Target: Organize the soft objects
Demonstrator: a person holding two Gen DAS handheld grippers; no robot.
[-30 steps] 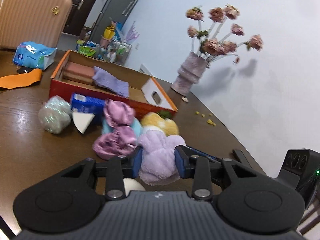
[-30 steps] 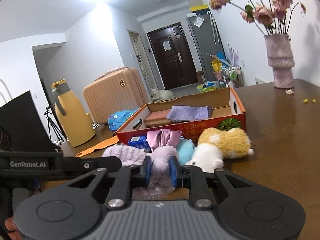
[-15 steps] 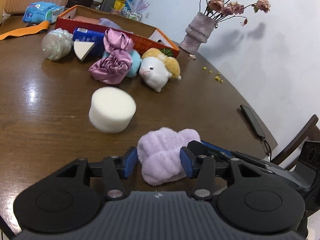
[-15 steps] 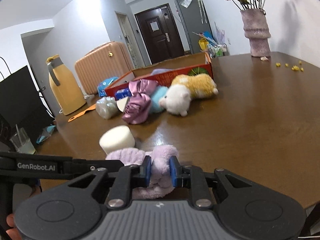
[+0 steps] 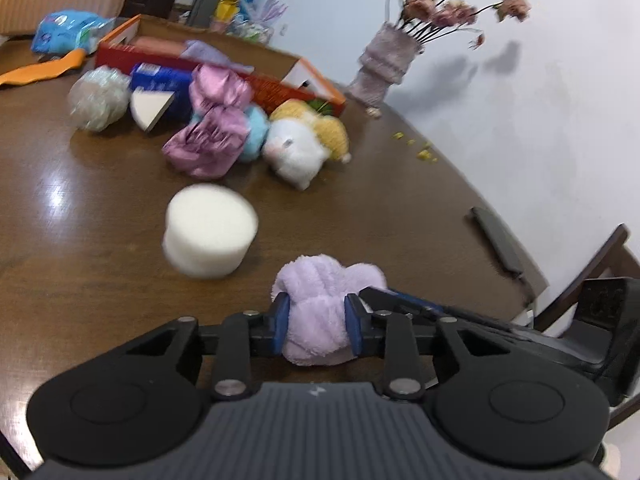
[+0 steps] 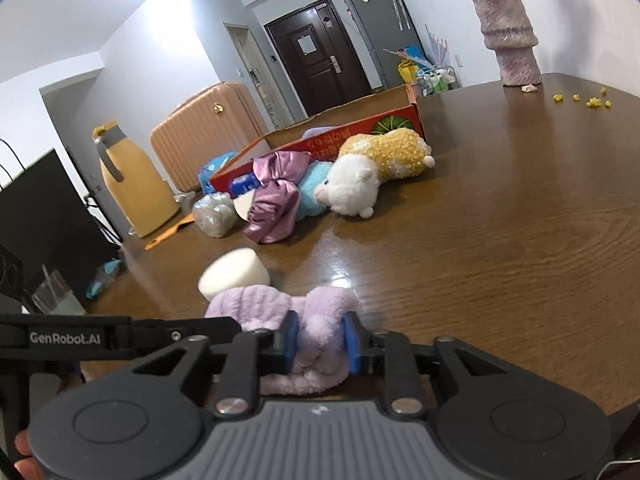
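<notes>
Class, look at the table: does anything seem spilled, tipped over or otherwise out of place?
Yes. Small yellow crumbs lie scattered on the table near the vase, like something spilled. The plush toy lies on its side against the red box, outside it, heaped with other soft things.

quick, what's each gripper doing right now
left gripper: jaws have just been closing, shut on the lilac fluffy headband.
right gripper: shut on the other end of it.

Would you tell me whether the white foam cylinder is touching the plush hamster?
Apart. The left wrist view shows bare table between the white foam cylinder and the plush hamster.
</notes>
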